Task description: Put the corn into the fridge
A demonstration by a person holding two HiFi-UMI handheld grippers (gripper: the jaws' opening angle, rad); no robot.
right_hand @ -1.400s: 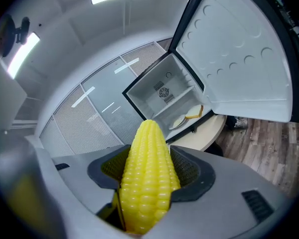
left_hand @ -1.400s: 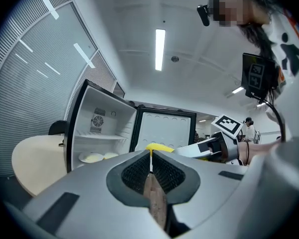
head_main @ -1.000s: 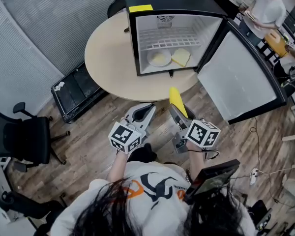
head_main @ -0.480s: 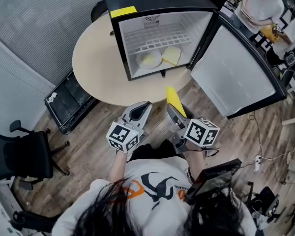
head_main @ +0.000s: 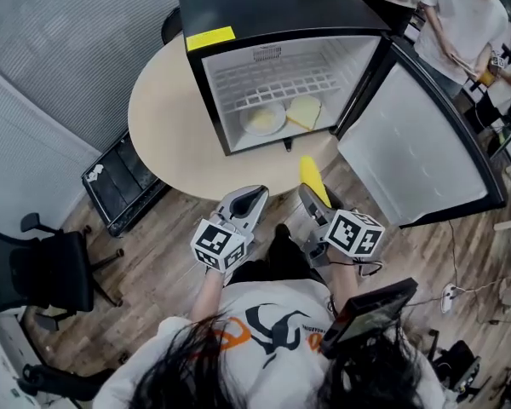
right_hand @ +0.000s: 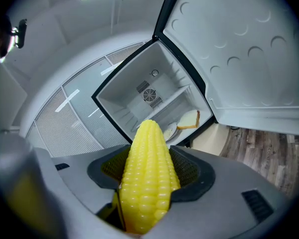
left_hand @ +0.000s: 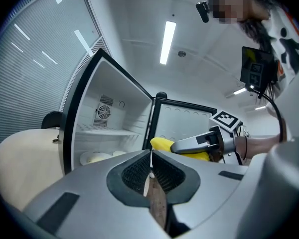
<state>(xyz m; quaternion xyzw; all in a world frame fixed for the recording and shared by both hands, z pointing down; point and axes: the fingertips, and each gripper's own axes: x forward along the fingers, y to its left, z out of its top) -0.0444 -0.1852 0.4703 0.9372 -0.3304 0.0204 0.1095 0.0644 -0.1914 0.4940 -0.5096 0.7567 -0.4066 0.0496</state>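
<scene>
The right gripper (head_main: 309, 196) squeezes the corn (head_main: 313, 175) low down, so its tip pokes out toward the fridge (head_main: 272, 11), ready to go in first. The corn is up in the air by the table (head_main: 170, 118) edge, not inside yet. The door (head_main: 417, 143) is wide open to let it in. The left gripper (head_main: 254, 196) is pinched closed on nothing, just beside. A plate (head_main: 262, 119) and bread (head_main: 305, 111) take up the fridge floor.

Burying the lower end of the corn (right_hand: 147, 173) between the jaws of the right gripper (right_hand: 150, 164); cropping the fridge (head_main: 272, 7) at the head view's upper edge.
</scene>
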